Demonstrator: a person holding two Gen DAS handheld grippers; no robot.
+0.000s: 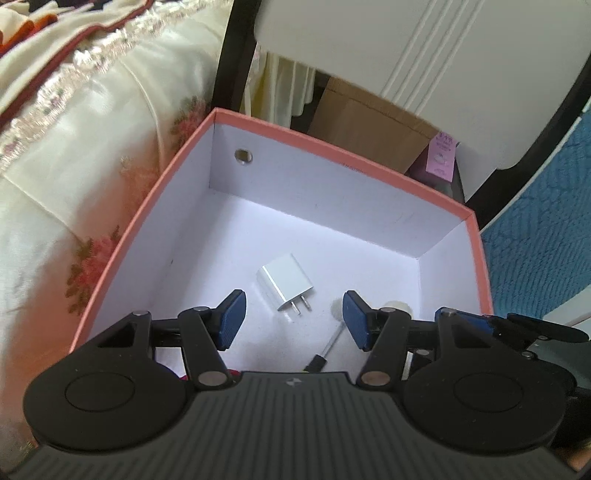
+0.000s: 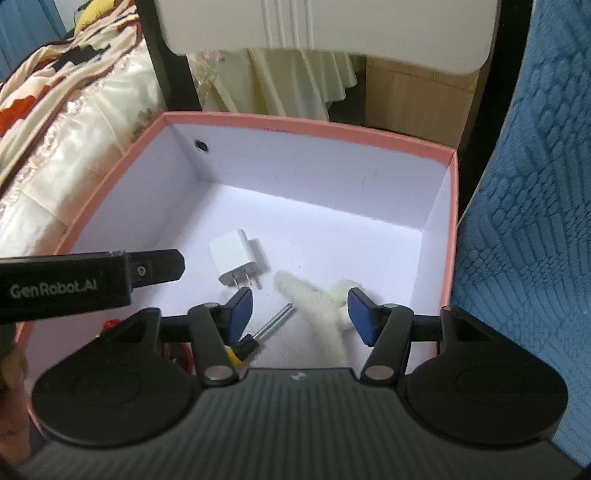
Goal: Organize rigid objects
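A pink-rimmed box with a white inside sits below both grippers; it also shows in the right wrist view. On its floor lie a white plug charger, a small screwdriver and a white fuzzy item. My left gripper is open and empty above the near part of the box. My right gripper is open and empty above the fuzzy item. The left gripper's body shows at the left of the right wrist view.
A floral bedspread lies to the left of the box. A blue textured cushion is on the right. A white chair back and a brown cardboard box stand behind. A red item lies at the box's near left corner.
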